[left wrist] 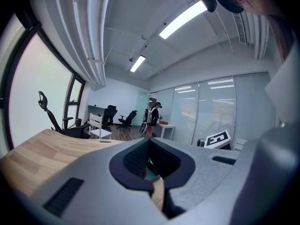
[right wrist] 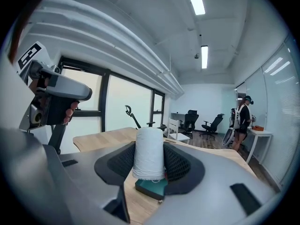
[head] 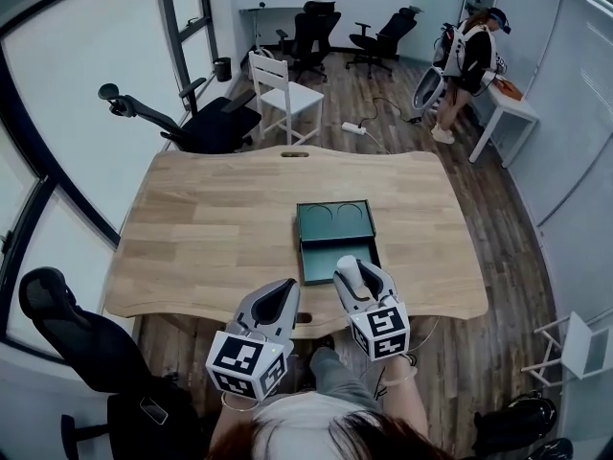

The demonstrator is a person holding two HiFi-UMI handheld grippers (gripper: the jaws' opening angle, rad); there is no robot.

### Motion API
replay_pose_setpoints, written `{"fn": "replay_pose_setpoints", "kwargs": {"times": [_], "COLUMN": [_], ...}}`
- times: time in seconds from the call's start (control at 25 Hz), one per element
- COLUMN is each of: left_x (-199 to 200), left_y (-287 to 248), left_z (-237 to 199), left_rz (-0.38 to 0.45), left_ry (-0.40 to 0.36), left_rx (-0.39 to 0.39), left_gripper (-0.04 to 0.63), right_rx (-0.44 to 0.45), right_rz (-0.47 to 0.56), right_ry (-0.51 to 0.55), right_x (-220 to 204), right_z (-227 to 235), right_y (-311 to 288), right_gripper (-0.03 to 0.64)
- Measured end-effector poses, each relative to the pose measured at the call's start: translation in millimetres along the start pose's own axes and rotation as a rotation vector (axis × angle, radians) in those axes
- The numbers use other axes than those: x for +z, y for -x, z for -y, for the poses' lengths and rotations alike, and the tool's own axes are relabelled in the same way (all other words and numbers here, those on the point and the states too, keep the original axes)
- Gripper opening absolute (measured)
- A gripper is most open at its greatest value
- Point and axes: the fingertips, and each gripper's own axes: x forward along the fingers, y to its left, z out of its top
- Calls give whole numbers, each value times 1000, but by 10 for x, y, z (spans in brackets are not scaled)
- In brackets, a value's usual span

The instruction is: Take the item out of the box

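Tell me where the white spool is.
In the right gripper view, the white spool is held upright in the jaws of the right gripper, just above the green box on the wooden table.

Open green box (head: 332, 241) on wooden table (head: 211, 228); right gripper (head: 364, 268) at its near end, left gripper (head: 280, 286) beside

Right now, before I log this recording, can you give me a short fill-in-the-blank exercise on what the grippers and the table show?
1. The right gripper has its jaws closed on a roll whose colour is ____.
2. The open box lies on a table whose top is made of ____.
3. The left gripper has ____ between its jaws.

Missing words: white; wood; nothing.
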Motion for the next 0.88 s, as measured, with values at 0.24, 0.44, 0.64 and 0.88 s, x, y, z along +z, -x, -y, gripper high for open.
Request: {"fn": "replay_pose_setpoints", "kwargs": {"times": [0.24,0.44,0.64,0.88], "left_x": [0,-11,-20,-32], "left_y": [135,147,117,92], "left_z": [34,70,111,193], "left_rz": [13,18,19,15], "left_ry": [7,11,8,3], "left_rx": [0,-11,-25,-23], "left_gripper": [6,6,6,6], "right_rx": [-8,-12,-18,-24], "right_rz": [32,47,65,110], "right_ry": [1,-7,-2,-7], "right_x": [132,135,164,364], "right_z": [-112,-150,-158,-147], "right_y": [148,257,348,495], "right_gripper": [198,198,198,198]}}
